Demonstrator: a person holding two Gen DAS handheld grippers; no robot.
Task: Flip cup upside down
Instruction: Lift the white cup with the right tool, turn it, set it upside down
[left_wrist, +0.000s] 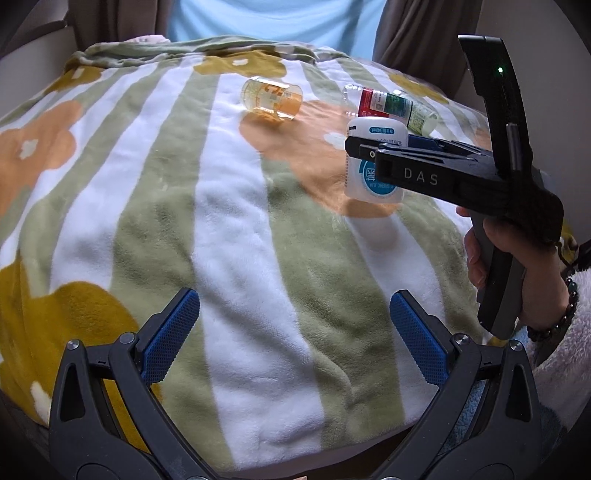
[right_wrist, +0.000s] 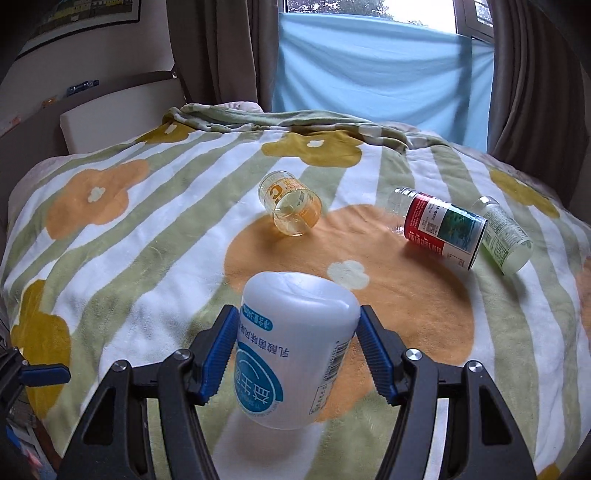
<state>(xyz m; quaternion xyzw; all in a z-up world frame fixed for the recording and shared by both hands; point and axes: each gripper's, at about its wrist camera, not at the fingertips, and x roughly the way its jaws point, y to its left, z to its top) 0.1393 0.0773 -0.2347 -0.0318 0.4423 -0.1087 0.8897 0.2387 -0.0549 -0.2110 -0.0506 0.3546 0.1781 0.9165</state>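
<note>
A white plastic cup with a blue label (right_wrist: 295, 350) stands upside down, its closed base on top and its text inverted, just above or on the blanket. My right gripper (right_wrist: 297, 350) has its blue pads against both sides of the cup. The left wrist view shows the same cup (left_wrist: 373, 162) held by the right gripper (left_wrist: 364, 149) at the right. My left gripper (left_wrist: 293, 336) is open and empty low over the near blanket.
A striped, flowered blanket (right_wrist: 129, 258) covers the bed. A clear orange-printed cup (right_wrist: 291, 208) lies on its side at the centre. A red-labelled bottle (right_wrist: 443, 229) and a green-labelled bottle (right_wrist: 506, 236) lie at the right. Curtains and a blue sheet hang behind.
</note>
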